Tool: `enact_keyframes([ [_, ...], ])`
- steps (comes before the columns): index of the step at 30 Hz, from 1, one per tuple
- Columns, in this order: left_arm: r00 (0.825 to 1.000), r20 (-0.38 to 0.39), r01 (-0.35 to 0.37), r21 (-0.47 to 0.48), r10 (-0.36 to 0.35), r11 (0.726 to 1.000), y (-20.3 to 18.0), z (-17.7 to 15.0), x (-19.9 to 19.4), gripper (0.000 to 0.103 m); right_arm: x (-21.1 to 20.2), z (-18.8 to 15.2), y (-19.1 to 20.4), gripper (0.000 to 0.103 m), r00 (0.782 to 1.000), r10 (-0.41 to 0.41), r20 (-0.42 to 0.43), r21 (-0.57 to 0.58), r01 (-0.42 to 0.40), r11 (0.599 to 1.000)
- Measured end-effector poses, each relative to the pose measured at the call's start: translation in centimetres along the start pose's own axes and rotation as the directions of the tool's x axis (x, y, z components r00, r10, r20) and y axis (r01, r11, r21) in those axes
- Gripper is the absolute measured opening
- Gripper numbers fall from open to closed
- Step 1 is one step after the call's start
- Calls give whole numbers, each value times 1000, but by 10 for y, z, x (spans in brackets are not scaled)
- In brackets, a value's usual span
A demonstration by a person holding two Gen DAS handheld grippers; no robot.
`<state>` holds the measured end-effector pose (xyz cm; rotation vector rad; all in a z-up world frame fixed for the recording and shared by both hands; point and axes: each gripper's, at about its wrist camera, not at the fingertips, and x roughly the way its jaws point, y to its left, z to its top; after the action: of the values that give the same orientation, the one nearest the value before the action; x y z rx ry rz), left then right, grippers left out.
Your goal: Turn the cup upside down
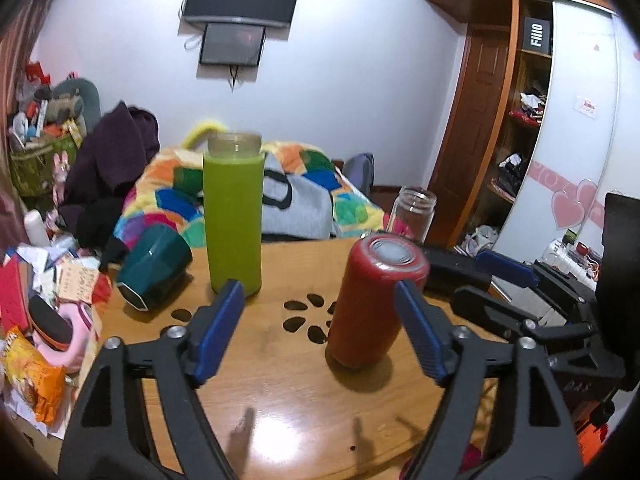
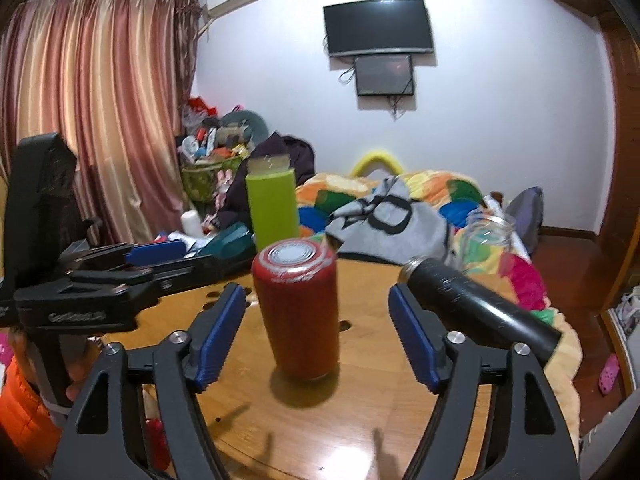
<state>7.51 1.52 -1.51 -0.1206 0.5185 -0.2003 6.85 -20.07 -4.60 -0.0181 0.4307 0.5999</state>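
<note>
The red cup [image 1: 374,300] [image 2: 298,312] stands upright, slightly tilted, on the wooden counter [image 1: 280,392] [image 2: 360,380], a pale round end facing up, touched by nothing.

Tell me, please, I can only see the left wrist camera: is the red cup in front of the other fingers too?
Observer: Yes. In the right wrist view the red cup stands upright straight ahead of the open right fingers, and neither one touches it.
Operator: What is on its other side?
Observer: A black bottle lies on its side on the table, to the right of the cup, with its silver-rimmed end toward the cup.
Operator: Is there a window?
Observer: I see no glass, but a pink striped curtain hangs on the left of the room.
</note>
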Motion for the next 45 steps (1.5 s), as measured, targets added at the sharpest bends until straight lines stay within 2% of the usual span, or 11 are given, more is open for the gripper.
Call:
enact_keyframes([
  [4,996,69,-51,24,49,998,-13,2,-22,102,-19,5,-2,83,998,-38,43,12,37,999],
  [9,987,128,-100,32,95,994,-23,2,-40,103,-40,10,-4,89,995,-68,80,31,66,997],
  [13,980,154,-135,37,128,990,-28,-1,-49,103,-52,12,-4,103,988,-112,107,42,108,993],
  [16,972,178,-162,43,152,986,-30,-4,-55,103,-59,11,-3,103,985,-125,119,41,121,992],
  [27,962,216,-178,29,167,984,-36,-11,-68,103,-74,8,-8,103,979,-163,124,84,153,985],
  [45,951,249,-198,32,184,980,-42,-13,-77,103,-77,9,-9,103,978,-165,123,93,155,984],
])
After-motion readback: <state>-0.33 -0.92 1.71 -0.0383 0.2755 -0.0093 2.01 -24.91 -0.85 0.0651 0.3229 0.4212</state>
